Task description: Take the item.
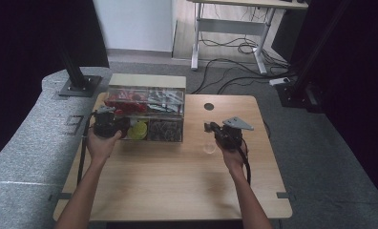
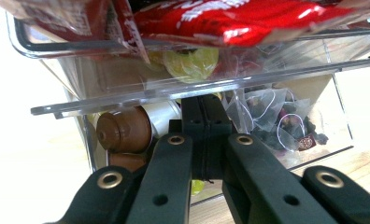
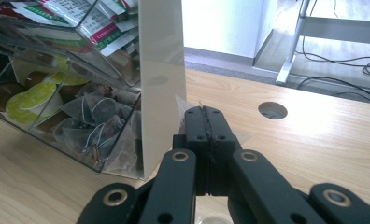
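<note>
Here, a clear plastic organizer box (image 1: 146,112) stands toward the back left of the wooden table (image 1: 177,191), with an upper tier holding red packets (image 2: 230,18) and paper sachets (image 3: 99,23), and a lower tier holding coffee pods and mesh tea bags. The left gripper (image 1: 106,125) is held against the box's left front corner in the high view. In the left gripper view its jaws are pressed together, reaching in just under the clear edge of the upper tray; whether anything is pinched between them cannot be told. A brown coffee pod (image 2: 123,131) lies just left of those jaws, a white one beside it, and tea bags (image 2: 276,121) with strings and dark contents lie to their right. The right gripper (image 1: 211,128) hovers over the table well to the right of the box, near a small clear round thing (image 1: 209,147) lying on the wood. In the right gripper view its jaws are clenched, and the corner of a mesh tea bag (image 3: 185,109) shows just at their tips, apparently caught between them, beside the box's pale end wall (image 3: 162,84). Yellow-green lidded pods (image 3: 33,98) sit in the lower left compartment, and a round hole (image 3: 272,110) opens in the tabletop beyond.
</note>
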The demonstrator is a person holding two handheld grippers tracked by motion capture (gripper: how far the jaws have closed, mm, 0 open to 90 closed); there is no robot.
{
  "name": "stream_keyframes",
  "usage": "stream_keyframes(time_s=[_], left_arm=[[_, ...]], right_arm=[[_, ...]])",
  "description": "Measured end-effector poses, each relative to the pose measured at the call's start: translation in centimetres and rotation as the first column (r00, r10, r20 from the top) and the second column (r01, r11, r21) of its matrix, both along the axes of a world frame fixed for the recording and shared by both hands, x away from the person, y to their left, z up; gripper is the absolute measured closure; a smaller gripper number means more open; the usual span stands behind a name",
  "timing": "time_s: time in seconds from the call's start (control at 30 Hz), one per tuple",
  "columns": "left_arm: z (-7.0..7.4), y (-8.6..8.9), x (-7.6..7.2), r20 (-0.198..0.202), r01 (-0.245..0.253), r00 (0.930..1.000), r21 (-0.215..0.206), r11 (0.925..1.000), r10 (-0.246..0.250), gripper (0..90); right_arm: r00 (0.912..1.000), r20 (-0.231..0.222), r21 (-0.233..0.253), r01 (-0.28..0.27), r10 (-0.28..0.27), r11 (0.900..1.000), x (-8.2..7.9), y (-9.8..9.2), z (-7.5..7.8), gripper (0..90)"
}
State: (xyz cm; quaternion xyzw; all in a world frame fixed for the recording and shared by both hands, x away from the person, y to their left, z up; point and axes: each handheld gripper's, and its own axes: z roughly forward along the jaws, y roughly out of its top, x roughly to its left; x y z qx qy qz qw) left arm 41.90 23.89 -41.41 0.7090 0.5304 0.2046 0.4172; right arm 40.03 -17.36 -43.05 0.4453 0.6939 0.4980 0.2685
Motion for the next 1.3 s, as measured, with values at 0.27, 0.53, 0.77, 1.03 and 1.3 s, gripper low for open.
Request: stream_keyframes(time_s=[0.27, 0.53, 0.77, 1.03, 1.3], left_arm=[[0.0, 0.0, 0.0, -0.002, 0.001, 1.0, 0.002, 1.0, -0.001, 90.0], [-0.1, 0.0, 0.0, -0.002, 0.001, 1.0, 0.002, 1.0, -0.001, 90.0], [-0.1, -0.1, 0.0, -0.002, -0.001, 1.0, 0.003, 1.0, 0.001, 90.0], [-0.1, -0.1, 0.0, -0.003, 0.001, 1.0, 0.004, 1.0, -0.001, 90.0], [-0.1, -0.1, 0.0, -0.003, 0.001, 1.0, 0.002, 1.0, -0.001, 90.0]], right_arm=[[0.9998, -0.005, 0.003, 0.018, -0.018, 1.0, 0.1, -0.7, -0.1, 88.7], [0.9997, -0.013, -0.005, 0.023, -0.023, 1.0, 0.3, -1.0, -0.5, 88.7], [0.9997, 0.001, -0.019, 0.022, -0.022, 1.0, 0.3, -1.0, -0.5, 80.9], [0.9999, 0.005, -0.011, 0.012, -0.012, 1.0, 0.2, -1.1, -0.6, 74.6], [0.9999, 0.009, -0.007, -0.014, 0.014, 1.0, -0.3, -1.0, -1.1, 62.4]])
